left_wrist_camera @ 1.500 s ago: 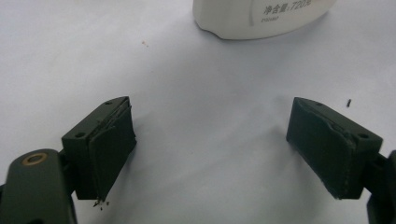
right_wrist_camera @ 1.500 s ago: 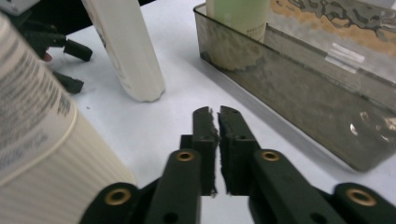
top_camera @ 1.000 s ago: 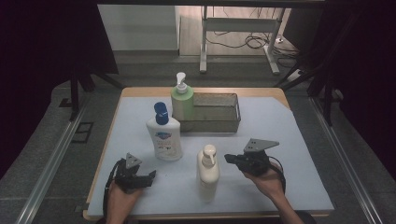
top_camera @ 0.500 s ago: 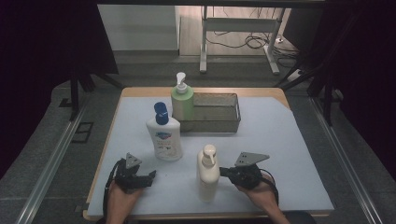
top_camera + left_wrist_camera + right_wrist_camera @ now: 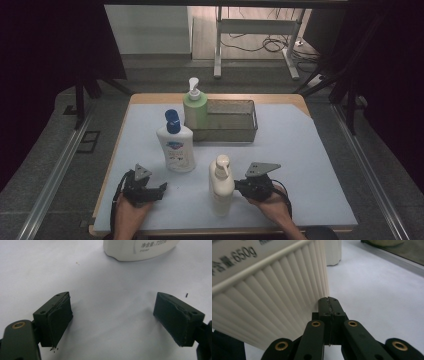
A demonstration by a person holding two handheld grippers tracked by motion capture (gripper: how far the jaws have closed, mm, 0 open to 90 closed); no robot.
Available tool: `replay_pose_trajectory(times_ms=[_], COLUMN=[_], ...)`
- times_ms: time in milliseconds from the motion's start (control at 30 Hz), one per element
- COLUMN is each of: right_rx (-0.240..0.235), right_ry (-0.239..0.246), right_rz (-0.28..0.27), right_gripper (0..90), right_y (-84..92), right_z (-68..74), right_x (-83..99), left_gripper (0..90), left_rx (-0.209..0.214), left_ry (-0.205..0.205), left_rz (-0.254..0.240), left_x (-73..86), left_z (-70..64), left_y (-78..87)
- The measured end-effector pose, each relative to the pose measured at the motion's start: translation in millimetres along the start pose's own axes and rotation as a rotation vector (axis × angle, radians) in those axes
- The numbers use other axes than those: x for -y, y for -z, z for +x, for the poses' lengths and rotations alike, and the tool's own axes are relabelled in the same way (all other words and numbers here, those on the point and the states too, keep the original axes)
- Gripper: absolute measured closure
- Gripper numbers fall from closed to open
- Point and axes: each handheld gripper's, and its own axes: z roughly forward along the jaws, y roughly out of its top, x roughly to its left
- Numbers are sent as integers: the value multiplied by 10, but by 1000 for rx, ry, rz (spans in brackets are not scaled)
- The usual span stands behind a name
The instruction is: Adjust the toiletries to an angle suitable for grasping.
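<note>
Your right gripper (image 5: 240, 187) sits low over the pale blue mat (image 5: 300, 150), near the front edge of the table, with its jaws clenched flat against each other and nothing between them. In the right gripper view the closed tips (image 5: 329, 306) rest right beside the ribbed side of the cream pump bottle (image 5: 269, 297), so close that they look to touch it, though you cannot be sure of contact. From the high view, that cream pump bottle (image 5: 221, 184) stands upright just to the left of your right gripper, toward the front middle of the mat.

Your left gripper (image 5: 161, 189) lies near the front left corner of the mat, well apart from the right one. Its jaws are spread wide and released, with bare mat between them in the left gripper view (image 5: 112, 320). Beyond them, at the top of that view, the base of the white bottle with a blue cap (image 5: 140, 250) stands on the mat, clear of the jaws.

In the high view the white bottle with a blue cap (image 5: 175, 145) stands upright behind your left gripper. Farther back, a green pump bottle (image 5: 194, 107) stands upright at the left end of a wire mesh basket (image 5: 235, 125), though whether it is inside the basket or just against it cannot be told.
</note>
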Motion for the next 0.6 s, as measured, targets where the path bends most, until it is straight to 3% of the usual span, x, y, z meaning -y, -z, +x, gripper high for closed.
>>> replay_pose_trajectory(times_ms=[433,600], right_rx=[-16,-44], right_ry=[8,13], right_rz=[14,12], right_gripper=[895,895], right_y=[-163,-239], right_z=[2,-6], right_x=[-72,-101], left_gripper=[149,149], left_rx=[0,0], left_ry=[2,2], left_rz=[-2,-2], left_x=[0,0], left_z=[-1,-1], left_y=[-1,-2])
